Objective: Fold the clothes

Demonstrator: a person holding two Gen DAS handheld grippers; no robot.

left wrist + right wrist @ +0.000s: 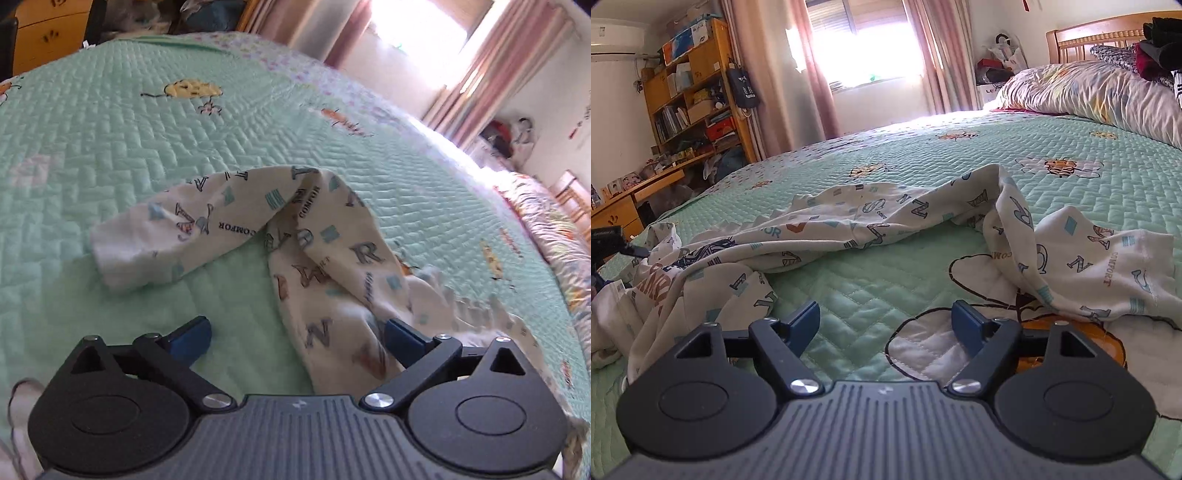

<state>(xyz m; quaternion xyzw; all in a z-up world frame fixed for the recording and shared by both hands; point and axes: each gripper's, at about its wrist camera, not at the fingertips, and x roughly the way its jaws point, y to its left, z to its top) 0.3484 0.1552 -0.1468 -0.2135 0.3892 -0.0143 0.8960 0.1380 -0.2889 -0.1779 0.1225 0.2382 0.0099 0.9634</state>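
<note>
Your left claw (297, 332) stands wide open over the green quilt (110, 147), and its jaws hold nothing; the right blue pad (404, 341) is just beside the near end of the white letter-print garment (332, 266). Your right claw (886, 323) is also open and empty, low over the bed. The garment (886, 221) lies crumpled across the quilt beyond it, from left to right. A pillow (1100, 92) lies far right.

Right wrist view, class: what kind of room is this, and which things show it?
Most likely a bedroom: a quilted green bedspread covers a bed with a pillow and wooden headboard, and a cluttered bookshelf stands beside the curtained window.
</note>
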